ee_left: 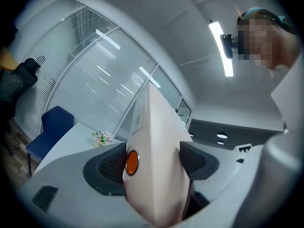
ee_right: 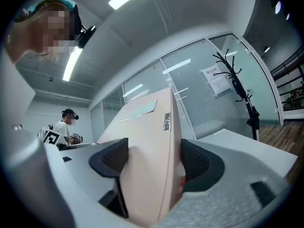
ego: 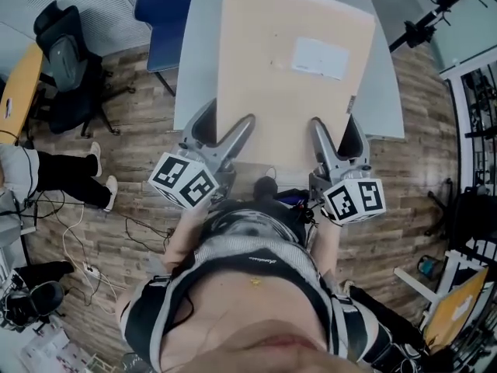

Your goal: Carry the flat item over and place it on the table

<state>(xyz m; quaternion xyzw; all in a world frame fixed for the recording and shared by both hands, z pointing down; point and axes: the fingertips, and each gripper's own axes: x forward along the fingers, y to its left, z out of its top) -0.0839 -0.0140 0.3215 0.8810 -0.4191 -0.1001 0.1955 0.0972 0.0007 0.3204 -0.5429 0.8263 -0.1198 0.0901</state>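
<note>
A flat pale-tan box (ego: 287,76) with a white label on top is held level above the grey table (ego: 384,103). My left gripper (ego: 227,140) is shut on its near left edge, and my right gripper (ego: 335,138) is shut on its near right edge. In the left gripper view the box (ee_left: 159,151) fills the gap between the black pads, with an orange dot on its side. Between the pads in the right gripper view, the box (ee_right: 152,146) is likewise clamped, a small sticker showing on its edge.
A blue chair (ego: 167,14) stands at the table's far left, and a black office chair (ego: 66,68) lies further left. A person's legs (ego: 54,173) reach in from the left. Cables (ego: 78,239) lie on the wood floor. A coat stand (ego: 435,10) rises at right.
</note>
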